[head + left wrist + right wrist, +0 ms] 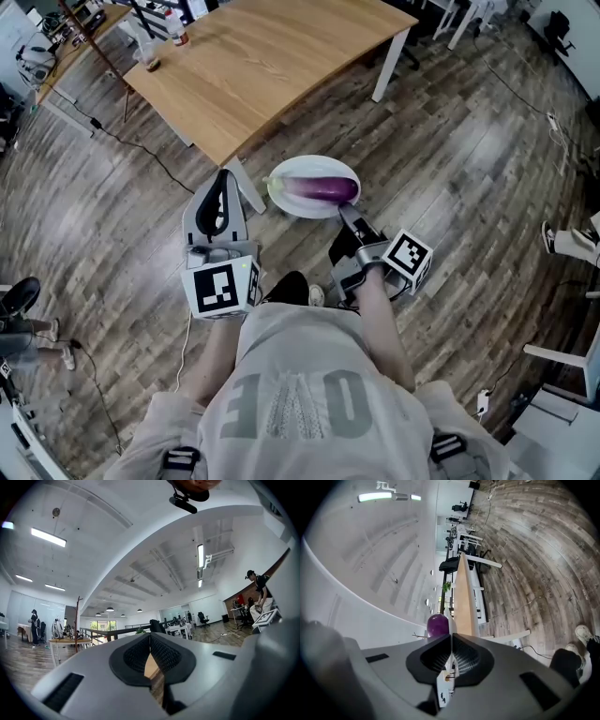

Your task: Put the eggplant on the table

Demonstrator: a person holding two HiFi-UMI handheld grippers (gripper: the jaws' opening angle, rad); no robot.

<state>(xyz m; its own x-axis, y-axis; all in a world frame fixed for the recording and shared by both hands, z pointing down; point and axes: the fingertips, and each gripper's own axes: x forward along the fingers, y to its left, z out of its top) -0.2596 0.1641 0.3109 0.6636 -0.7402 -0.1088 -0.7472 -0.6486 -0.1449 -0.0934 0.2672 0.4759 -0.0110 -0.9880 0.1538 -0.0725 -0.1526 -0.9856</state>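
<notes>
From the head view I see the eggplant lying on a white plate over the floor, with the table at 11 o'clock, apart from it. Only my right gripper's own view shows the grip: its jaws are clamped on the plate's thin rim, with the eggplant's purple end just beyond at 12 o'clock. My left gripper has its jaws closed tip to tip on nothing and points over the table edge.
</notes>
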